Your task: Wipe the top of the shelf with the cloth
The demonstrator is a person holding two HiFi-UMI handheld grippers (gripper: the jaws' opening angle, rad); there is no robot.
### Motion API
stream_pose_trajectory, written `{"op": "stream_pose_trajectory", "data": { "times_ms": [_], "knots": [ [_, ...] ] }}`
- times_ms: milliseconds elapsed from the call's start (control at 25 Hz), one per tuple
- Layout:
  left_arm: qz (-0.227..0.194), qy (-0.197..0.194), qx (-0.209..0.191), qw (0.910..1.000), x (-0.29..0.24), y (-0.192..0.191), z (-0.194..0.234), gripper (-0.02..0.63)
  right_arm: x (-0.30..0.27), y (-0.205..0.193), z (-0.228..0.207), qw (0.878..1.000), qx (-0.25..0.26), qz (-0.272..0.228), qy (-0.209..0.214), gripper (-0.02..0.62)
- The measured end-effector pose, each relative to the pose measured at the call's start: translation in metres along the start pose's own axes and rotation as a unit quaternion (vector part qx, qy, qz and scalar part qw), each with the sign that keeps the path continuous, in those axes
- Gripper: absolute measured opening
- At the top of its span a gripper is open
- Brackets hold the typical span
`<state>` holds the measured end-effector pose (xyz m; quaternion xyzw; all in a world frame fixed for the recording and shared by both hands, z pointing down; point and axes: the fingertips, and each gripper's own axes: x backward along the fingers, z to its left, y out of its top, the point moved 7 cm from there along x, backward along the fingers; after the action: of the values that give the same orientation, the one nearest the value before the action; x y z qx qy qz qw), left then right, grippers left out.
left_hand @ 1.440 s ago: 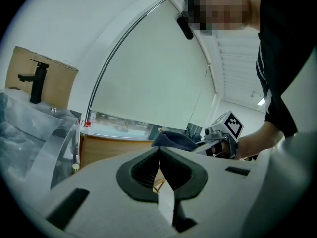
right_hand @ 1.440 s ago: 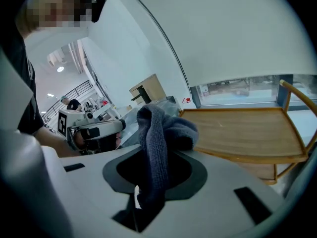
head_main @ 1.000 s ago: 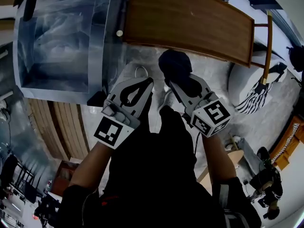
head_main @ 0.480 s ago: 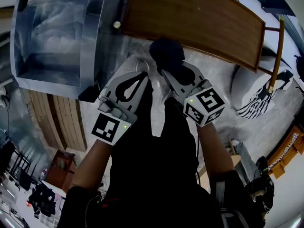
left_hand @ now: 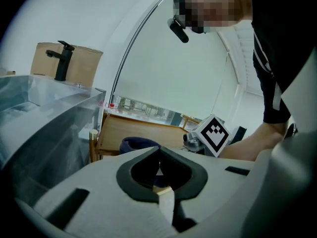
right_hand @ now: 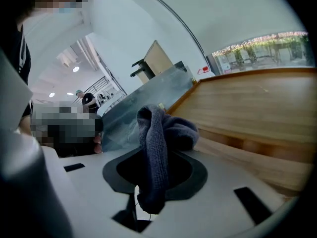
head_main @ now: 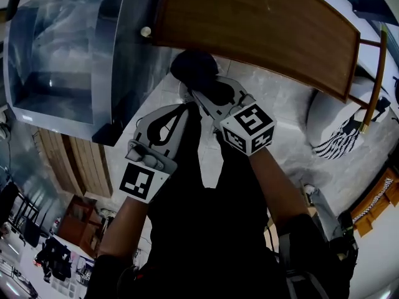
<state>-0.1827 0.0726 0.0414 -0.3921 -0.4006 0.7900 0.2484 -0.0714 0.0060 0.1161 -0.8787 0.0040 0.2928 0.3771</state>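
Where the wooden shelf (head_main: 262,30) shows its near edge, the dark cloth (head_main: 193,67) bunches just beside it, clamped in the right gripper (head_main: 202,95) and poking past its tips. The left gripper (head_main: 185,108), jaws together on nothing, sits farther from the shelf.

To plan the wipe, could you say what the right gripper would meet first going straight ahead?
Likely the end of the wooden shelf top beside the glass basin, the cloth in the right gripper touching first; depth is unclear.
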Motion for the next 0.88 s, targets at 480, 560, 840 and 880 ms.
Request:
{"op": "stream_pose_trajectory", "data": {
  "times_ms": [480,560,840,880],
  "knots": [
    [-0.023,0.031,-0.002,0.9993,-0.036,-0.083,0.032,0.02,-0.07,-0.049,-0.07,0.998,0.055,-0.001,-0.013,0.095],
    [-0.032,0.033,-0.008,0.9989,-0.046,-0.092,0.039,0.02,-0.079,-0.051,-0.085,0.997,0.072,-0.011,-0.026,0.095],
    [-0.074,0.031,-0.035,0.9962,-0.083,-0.12,0.057,0.02,-0.104,-0.046,-0.125,0.984,0.161,-0.04,-0.061,0.095],
    [-0.078,0.032,-0.039,0.9956,-0.087,-0.123,0.061,0.02,-0.106,-0.046,-0.128,0.981,0.175,-0.043,-0.067,0.095]
  ]
}}
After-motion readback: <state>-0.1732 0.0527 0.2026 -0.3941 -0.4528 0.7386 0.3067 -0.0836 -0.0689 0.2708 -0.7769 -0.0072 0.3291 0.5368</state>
